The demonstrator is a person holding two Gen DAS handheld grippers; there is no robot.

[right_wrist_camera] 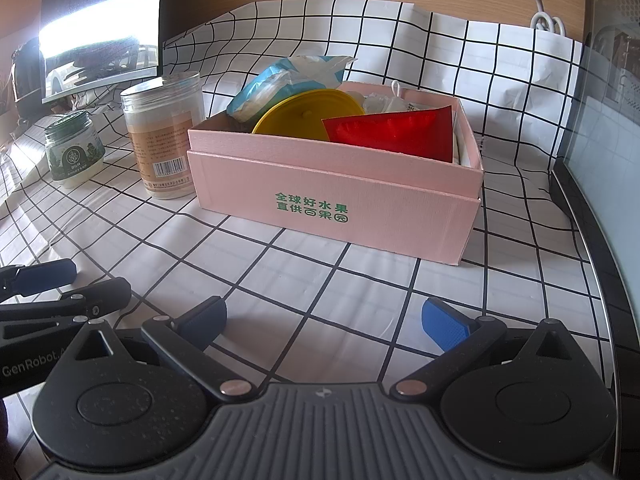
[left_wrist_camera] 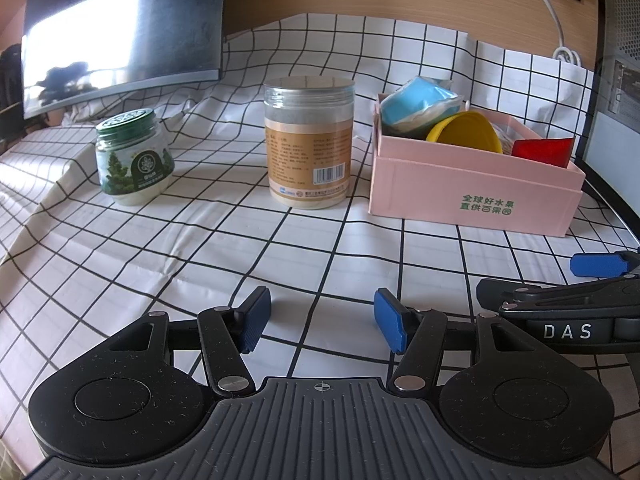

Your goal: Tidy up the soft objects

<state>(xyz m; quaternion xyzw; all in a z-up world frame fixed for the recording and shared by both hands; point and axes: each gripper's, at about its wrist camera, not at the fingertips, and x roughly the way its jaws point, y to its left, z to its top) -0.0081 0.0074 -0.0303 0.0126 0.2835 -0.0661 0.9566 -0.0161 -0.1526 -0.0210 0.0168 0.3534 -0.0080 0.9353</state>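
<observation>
At the far left a dark monitor [left_wrist_camera: 120,36] leans behind a green-lidded jar [left_wrist_camera: 134,156]; next comes a taller clear jar with a tan label [left_wrist_camera: 309,142], then the pink box [right_wrist_camera: 336,196] at the right. The soft things sit in that box — a blue-and-white soft pack [right_wrist_camera: 280,80], a red pouch [right_wrist_camera: 390,130] and some white wrapped pieces, packed around a yellow bowl [right_wrist_camera: 308,110] lying on its side. The left gripper [left_wrist_camera: 322,320] hovers low over the worktop [left_wrist_camera: 200,240], fingers spread apart and holding nothing; the right gripper [right_wrist_camera: 322,322] hangs just beside it, equally released and empty. No grasp is in hand yet, so this looks like a pause between picks. A next move would likely call for reaching forward to the box and pinching a pack gently. A wrinkled white cloth with a black grid covers the worktop, running up a wood-toned wall; a white cable [left_wrist_camera: 548,12] hangs at the right.
</observation>
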